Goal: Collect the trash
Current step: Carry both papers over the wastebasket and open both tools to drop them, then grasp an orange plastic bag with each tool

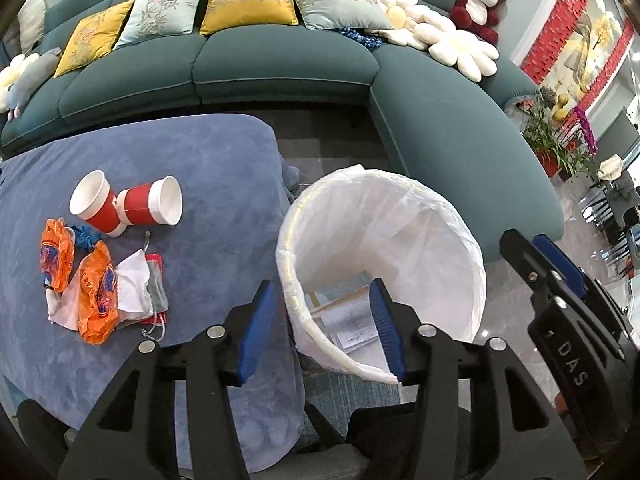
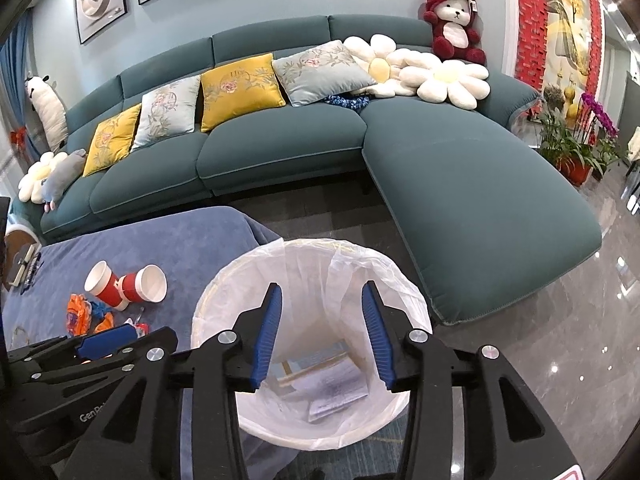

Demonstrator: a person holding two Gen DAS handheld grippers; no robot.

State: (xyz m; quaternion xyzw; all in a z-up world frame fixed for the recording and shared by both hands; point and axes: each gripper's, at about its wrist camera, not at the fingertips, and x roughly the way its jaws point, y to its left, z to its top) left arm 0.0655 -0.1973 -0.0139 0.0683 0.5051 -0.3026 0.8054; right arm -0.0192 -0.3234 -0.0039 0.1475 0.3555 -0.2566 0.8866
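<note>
Both grippers, left (image 1: 320,332) and right (image 2: 320,336), fingers apart, empty, over my lined bin (image 2: 224,292). Papers (image 2: 336,388) lie at bin bottom. Cups (image 1: 124,208) and wrappers (image 1: 96,292) sit on table's near-left part.

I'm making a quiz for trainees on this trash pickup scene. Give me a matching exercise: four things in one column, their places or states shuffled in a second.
Things:
1. red paper cups
2. printed papers
3. red plush bear
4. left gripper

Places or states:
A. at the bottom of the lined bin
B. sitting on the sofa back
C. jaws apart, holding nothing
D. lying tipped over on the blue cloth

Pairs: 1-D, 2-A, 3-B, 4-C
</note>
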